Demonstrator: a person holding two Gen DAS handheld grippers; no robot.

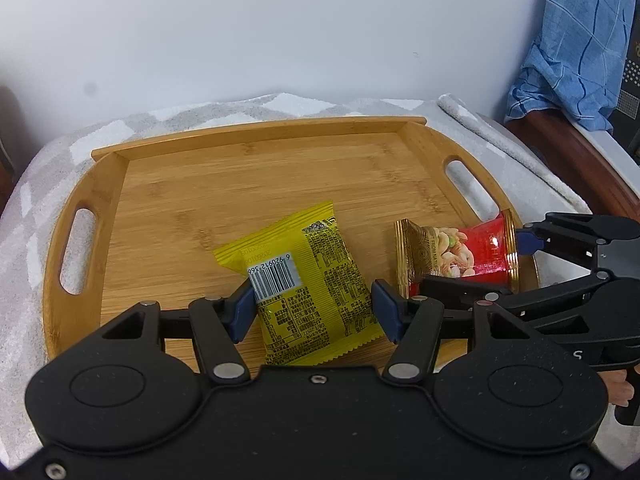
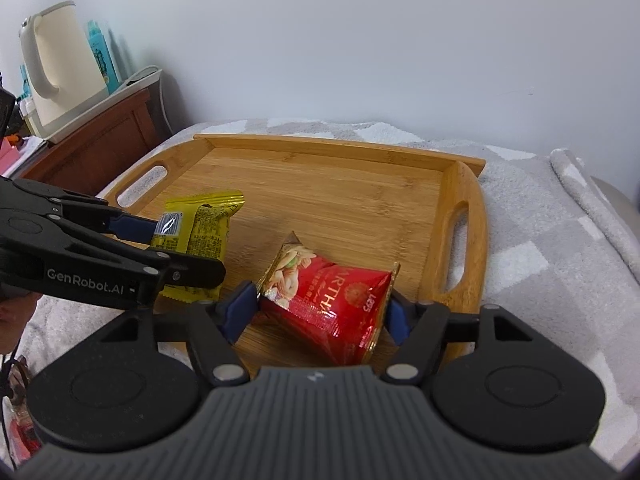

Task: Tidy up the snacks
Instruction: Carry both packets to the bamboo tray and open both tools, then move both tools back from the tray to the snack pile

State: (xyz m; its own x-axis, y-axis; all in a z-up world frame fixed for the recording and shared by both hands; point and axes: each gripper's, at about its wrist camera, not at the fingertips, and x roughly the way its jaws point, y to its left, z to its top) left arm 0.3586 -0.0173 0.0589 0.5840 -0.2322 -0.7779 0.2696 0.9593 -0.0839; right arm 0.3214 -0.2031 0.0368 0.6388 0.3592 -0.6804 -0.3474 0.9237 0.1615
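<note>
A yellow snack packet (image 1: pixel 304 280) lies back side up on the wooden tray (image 1: pixel 248 184). My left gripper (image 1: pixel 314 308) has its blue pads against both sides of the packet's near half. A red nut packet (image 2: pixel 328 300) lies at the tray's near right. My right gripper (image 2: pixel 320 312) has its pads against both sides of it. The red packet (image 1: pixel 464 258) and the right gripper (image 1: pixel 528 264) also show in the left wrist view. The yellow packet (image 2: pixel 200 232) and the left gripper (image 2: pixel 176 248) show in the right wrist view.
The tray (image 2: pixel 464 216) rests on a grey and white checked towel (image 2: pixel 540 264) against a white wall. A cream kettle (image 2: pixel 56 68) stands on a wooden cabinet at the left. Blue cloth (image 1: pixel 576 44) hangs at the right.
</note>
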